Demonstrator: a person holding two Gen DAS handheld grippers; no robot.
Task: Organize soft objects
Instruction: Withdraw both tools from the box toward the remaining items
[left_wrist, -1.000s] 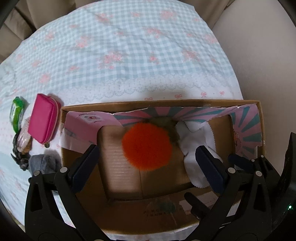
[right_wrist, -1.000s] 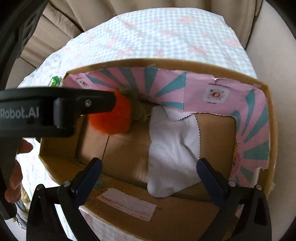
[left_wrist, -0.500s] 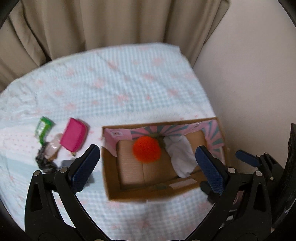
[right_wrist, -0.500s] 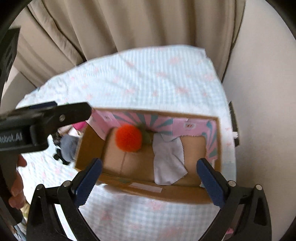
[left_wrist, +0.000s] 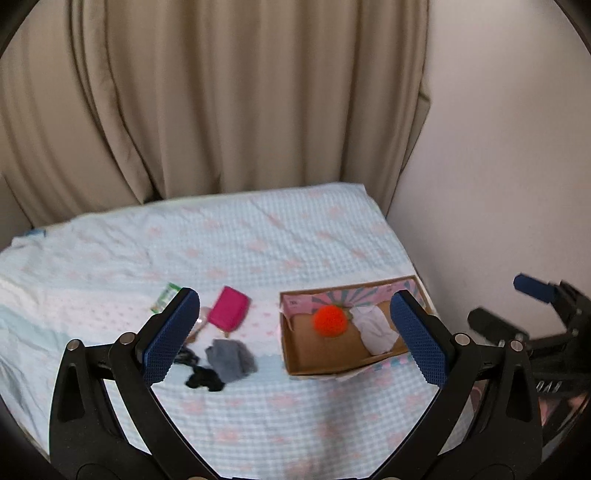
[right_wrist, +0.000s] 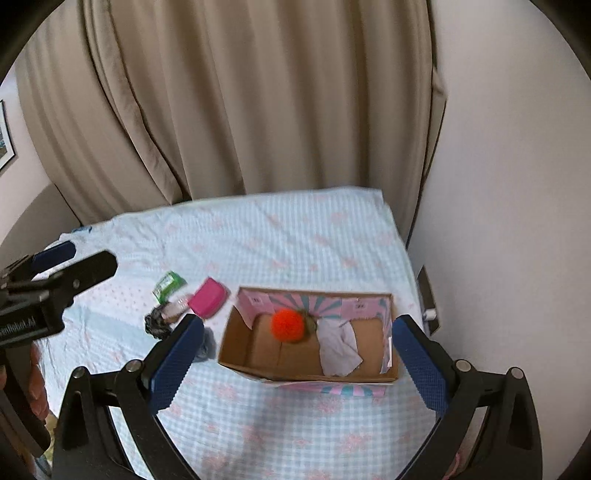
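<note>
In the left wrist view, the left gripper (left_wrist: 295, 332) is seen spread wide and empty, high above the bed. A cardboard box (left_wrist: 295, 354) holds an orange pompom (left_wrist: 330, 320) and a white cloth (left_wrist: 375, 328). A grey cloth (left_wrist: 231, 359) is seen left of the box, near a pink pouch (left_wrist: 229, 313) and a black item (left_wrist: 205, 380). The cloth is judged light and limp, best pinched at a raised fold.

In the right wrist view, the right gripper (right_wrist: 295, 362) is likewise held wide and empty; the box (right_wrist: 236, 354) is framed between its fingers.

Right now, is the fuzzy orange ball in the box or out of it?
In. The orange ball sits on the box floor, beside the white cloth.
</note>
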